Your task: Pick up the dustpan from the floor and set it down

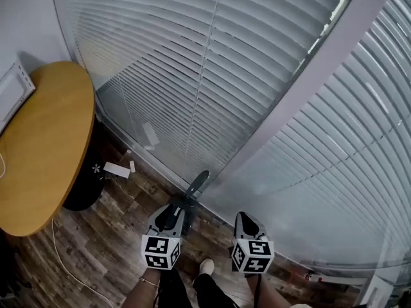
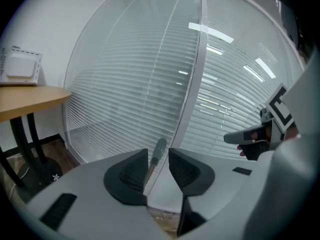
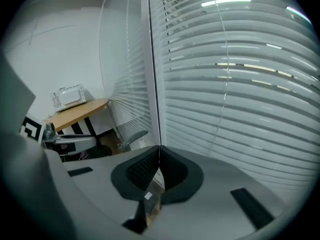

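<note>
Only the dustpan's long handle shows: a thin rod with a grey-green grip [image 1: 198, 183] slanting toward the glass wall, the pan itself hidden. My left gripper [image 1: 174, 209] is right behind it. In the left gripper view the rod [image 2: 149, 170] runs between the jaws close to the left pad [image 2: 131, 173], with a clear gap on the other side, so the jaws stand open around it. My right gripper [image 1: 246, 219] hangs beside it to the right, its pads [image 3: 145, 168] meeting with no gap. The grip [image 3: 134, 135] also shows in the right gripper view.
A round wooden table [image 1: 45, 146] on a black base [image 1: 87, 188] stands at the left, with a white device [image 1: 11, 92] on it. White paper scraps [image 1: 117, 169] and a white cable [image 1: 63, 258] lie on the wood floor. The glass wall with blinds [image 1: 212, 76] is directly ahead.
</note>
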Tool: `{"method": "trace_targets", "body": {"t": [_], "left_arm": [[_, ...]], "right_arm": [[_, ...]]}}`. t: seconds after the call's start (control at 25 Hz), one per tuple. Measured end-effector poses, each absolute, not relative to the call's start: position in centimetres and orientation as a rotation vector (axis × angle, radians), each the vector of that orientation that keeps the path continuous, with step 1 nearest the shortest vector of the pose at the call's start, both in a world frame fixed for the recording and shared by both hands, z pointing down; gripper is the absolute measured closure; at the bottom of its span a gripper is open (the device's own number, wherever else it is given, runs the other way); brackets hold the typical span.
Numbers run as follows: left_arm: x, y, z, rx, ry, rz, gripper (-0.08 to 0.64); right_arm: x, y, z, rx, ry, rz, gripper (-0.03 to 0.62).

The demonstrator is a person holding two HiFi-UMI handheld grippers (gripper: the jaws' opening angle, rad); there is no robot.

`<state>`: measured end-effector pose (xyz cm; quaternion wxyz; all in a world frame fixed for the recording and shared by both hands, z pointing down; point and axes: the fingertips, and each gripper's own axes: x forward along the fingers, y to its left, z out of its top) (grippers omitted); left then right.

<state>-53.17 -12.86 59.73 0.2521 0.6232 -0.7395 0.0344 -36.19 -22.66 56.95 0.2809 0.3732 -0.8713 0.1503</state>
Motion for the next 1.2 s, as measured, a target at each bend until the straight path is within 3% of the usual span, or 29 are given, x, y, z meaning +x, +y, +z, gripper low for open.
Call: {"method": "trace_targets", "body": {"t": [0.24, 0.76, 1.2], "left_arm": [[-52.4, -11.6, 52.7, 1.657, -2.107, 0.022, 0.421], [-53.4, -9.6, 40.9, 1.565, -2.404, 0.005, 0.528], [-54.7, -8.0, 38.4, 1.609, -2.443, 0.05, 0.543]], "right_arm": [[-35.3, -22.7, 52.1, 0.988, -2.422, 0.369, 0.56], [-35.2, -23.2, 44.3, 0.915, -2.583, 0.343, 0.56], [-35.2, -21.7, 40.2, 0.996, -2.638, 0.309, 0.56]]}}
